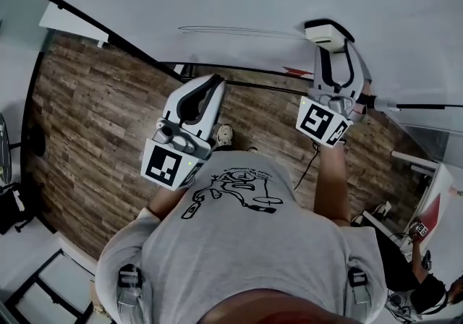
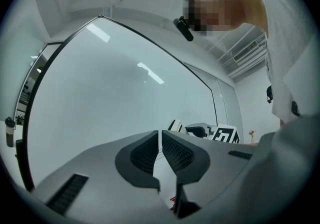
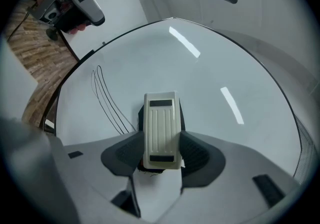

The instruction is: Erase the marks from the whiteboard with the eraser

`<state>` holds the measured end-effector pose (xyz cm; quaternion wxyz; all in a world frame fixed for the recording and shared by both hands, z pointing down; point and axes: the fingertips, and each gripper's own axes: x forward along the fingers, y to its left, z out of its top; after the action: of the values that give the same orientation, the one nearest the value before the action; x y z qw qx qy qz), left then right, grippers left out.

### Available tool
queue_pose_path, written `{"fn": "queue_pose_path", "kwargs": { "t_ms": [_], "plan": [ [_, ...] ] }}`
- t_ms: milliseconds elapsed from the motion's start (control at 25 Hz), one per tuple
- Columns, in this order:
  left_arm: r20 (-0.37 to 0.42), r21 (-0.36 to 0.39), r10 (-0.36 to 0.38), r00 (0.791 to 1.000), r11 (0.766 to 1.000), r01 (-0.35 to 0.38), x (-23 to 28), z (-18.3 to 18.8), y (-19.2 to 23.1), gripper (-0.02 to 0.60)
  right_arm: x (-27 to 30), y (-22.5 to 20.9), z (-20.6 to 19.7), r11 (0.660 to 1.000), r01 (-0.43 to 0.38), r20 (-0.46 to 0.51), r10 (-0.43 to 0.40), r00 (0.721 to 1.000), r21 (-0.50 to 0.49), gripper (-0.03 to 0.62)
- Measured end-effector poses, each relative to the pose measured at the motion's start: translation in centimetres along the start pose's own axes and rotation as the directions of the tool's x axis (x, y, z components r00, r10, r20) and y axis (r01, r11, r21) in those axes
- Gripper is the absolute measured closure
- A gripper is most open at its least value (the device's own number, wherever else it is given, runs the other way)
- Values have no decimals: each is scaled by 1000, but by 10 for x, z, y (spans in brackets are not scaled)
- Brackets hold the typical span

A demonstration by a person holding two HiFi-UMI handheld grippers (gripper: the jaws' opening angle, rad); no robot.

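- Gripping a cream ribbed plastic eraser (image 3: 161, 128), my right gripper (image 3: 161, 144) holds it against the glossy white whiteboard (image 3: 230, 68), beside thin black marker lines (image 3: 106, 102).
- My left gripper (image 2: 161, 150): jaws together, holding nothing.

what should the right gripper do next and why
Probably slide the eraser sideways onto the thin black lines. The right gripper is shut on the eraser at the whiteboard, and those marks sit just beside it, unerased.
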<state>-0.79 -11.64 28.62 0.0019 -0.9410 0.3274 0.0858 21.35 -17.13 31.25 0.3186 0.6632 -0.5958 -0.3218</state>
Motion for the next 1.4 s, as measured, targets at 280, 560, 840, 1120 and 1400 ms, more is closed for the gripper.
{"fn": "queue_pose_path", "kwargs": {
  "t_ms": [280, 560, 840, 1120, 1400],
  "plan": [
    [-7, 4, 8, 1000, 1000, -8, -1, -1, 0, 545, 1, 16, -2, 999, -22, -1, 22, 1000, -27, 364],
    [4, -3, 9, 1000, 1000, -9, 0, 0, -2, 545, 1, 24, -1, 999, -22, 14, 22, 1000, -34, 365],
    [-10, 4, 18, 1000, 1000, -17, 1, -4, -3, 545, 2, 42, -4, 998, -48, 24, 49, 998, -47, 365],
    [-13, 4, 23, 1000, 1000, -23, 1, -6, -1, 545, 4, 53, -5, 997, -49, 35, 51, 998, -59, 365],
    [-9, 8, 19, 1000, 1000, -19, 0, -3, -3, 545, 3, 61, -3, 995, -61, 36, 63, 997, -75, 365]
  ]
}}
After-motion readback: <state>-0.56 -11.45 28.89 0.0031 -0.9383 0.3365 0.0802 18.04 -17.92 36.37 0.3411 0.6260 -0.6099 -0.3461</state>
